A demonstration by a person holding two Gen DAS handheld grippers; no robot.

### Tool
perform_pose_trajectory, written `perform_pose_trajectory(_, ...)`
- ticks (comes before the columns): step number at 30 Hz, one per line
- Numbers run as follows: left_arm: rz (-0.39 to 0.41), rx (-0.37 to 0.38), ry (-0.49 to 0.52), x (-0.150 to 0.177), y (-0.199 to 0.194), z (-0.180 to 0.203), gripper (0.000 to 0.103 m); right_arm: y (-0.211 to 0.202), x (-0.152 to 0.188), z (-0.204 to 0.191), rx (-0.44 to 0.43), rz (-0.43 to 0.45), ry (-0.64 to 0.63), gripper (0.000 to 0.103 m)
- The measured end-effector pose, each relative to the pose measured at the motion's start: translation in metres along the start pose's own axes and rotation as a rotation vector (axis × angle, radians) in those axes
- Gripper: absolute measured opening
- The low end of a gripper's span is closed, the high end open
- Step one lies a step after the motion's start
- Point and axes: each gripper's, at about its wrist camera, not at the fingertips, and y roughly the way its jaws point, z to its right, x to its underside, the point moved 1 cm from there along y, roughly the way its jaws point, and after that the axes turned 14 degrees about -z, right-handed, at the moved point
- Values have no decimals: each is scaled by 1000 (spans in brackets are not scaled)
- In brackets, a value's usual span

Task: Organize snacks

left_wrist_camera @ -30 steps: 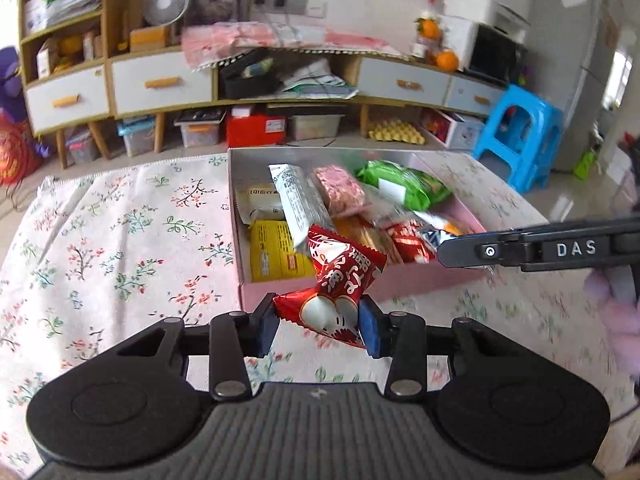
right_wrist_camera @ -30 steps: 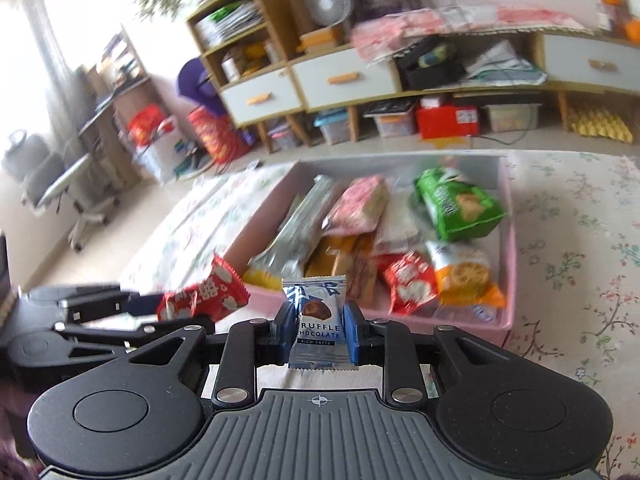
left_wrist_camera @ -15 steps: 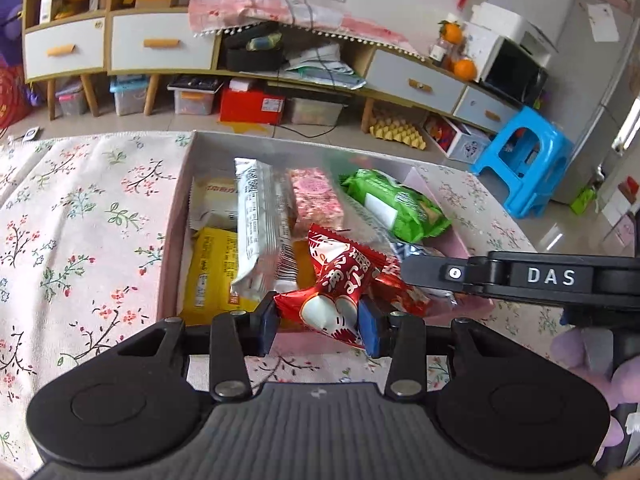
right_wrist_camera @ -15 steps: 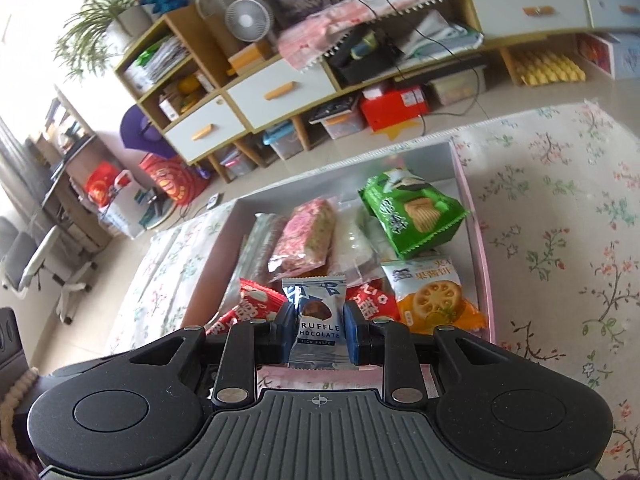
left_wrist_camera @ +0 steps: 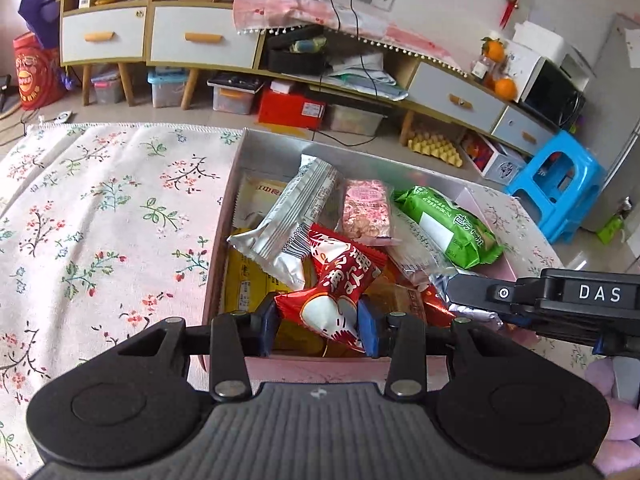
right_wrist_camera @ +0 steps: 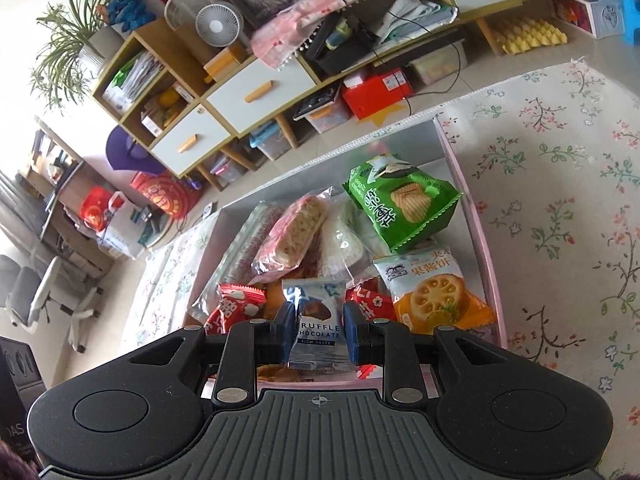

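Note:
A pink box [left_wrist_camera: 224, 216] on the floral cloth holds several snack packets. My left gripper [left_wrist_camera: 320, 326] is shut on a red candy packet [left_wrist_camera: 336, 280] and holds it above the box's near left part. My right gripper [right_wrist_camera: 317, 334] is shut on a blue truffle chocolate packet [right_wrist_camera: 316, 320] above the box's near edge [right_wrist_camera: 490, 256]. The red packet [right_wrist_camera: 234, 306] also shows at the left in the right wrist view. The right gripper's arm [left_wrist_camera: 560, 300] shows at the right in the left wrist view.
In the box lie a silver packet [left_wrist_camera: 292, 220], a pink bar [left_wrist_camera: 366, 212], a green chip bag [right_wrist_camera: 396, 204] and an orange lotus-chip packet [right_wrist_camera: 432, 292]. Floral cloth [left_wrist_camera: 100, 220] spreads on both sides. Cabinets and a blue stool [left_wrist_camera: 556, 184] stand beyond the table.
Both grippers have moved forward over the pink box with their packets still held. The box now lies closer beneath them.

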Motion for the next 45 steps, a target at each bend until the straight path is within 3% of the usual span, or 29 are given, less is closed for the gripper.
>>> perform_pose_trajectory(5, 11, -3, 6, 0, 0, 0, 41, 0, -1, -2, -7, 9, 5, 26)
perform_pose_trajectory(9, 28, -9, 23, 2, -3, 4, 56, -2, -2, -1, -29, 11, 16, 32)
perform_pose_trajectory(19, 38, -38, 46, 11, -22, 14, 85, -23, 5, -1, 5, 23, -24, 53)
perform_pose_trajectory(22, 23, -57, 18, 17, -31, 15, 91, -35, 10, -7, 61, 30, -74, 69)
perform_pose_trajectory(28, 11, -140, -15, 33, -57, 16, 102, -61, 23, -19, 116, 25, -105, 80)
perform_pose_trajectory(35, -49, -182, -79, 60, -80, 17, 102, -87, 51, -42, 212, 14, -160, 91)
perform_pose_trajectory(41, -50, -231, -120, 85, -91, 16, 103, -91, 81, -42, 227, -12, -140, 94)
perform_pose_trajectory(45, -49, -249, -131, 92, -94, 17, 103, -87, 95, -41, 287, -31, -144, 96)
